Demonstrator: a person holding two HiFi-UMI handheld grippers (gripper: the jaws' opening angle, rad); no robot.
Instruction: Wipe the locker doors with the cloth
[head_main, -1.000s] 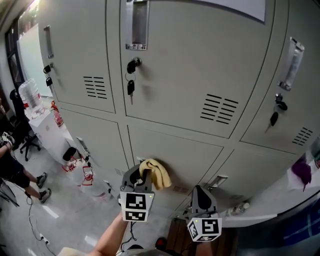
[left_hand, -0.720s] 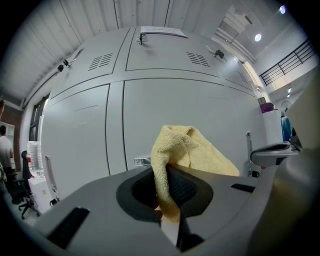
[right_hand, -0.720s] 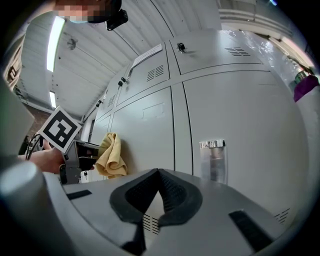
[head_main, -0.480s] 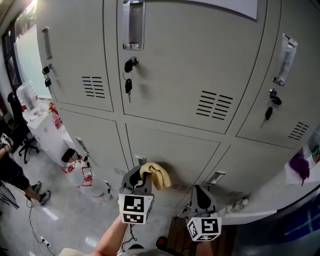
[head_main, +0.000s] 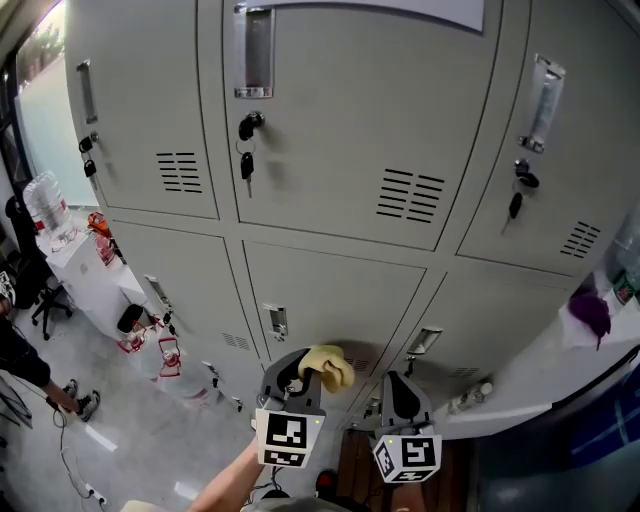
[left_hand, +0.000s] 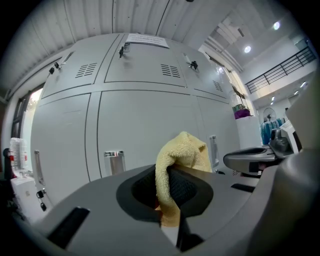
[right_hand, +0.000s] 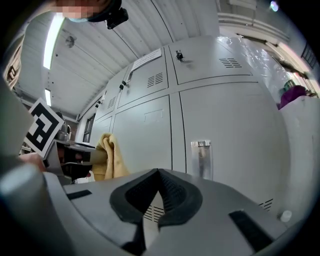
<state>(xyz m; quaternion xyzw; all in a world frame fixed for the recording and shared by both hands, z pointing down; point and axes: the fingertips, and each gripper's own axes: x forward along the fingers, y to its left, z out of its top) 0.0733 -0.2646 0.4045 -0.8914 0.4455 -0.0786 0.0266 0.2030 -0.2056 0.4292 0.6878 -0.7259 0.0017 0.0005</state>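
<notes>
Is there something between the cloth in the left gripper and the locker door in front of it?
Nothing visible. The left gripper is shut on the cloth, and the door ahead is bare there; its handle sits left of the cloth. The right gripper is beside it, shut and empty.

A bunched yellow cloth (head_main: 329, 366), clamped in the left gripper (head_main: 297, 374), sits low before shut grey locker doors (head_main: 330, 290).
</notes>
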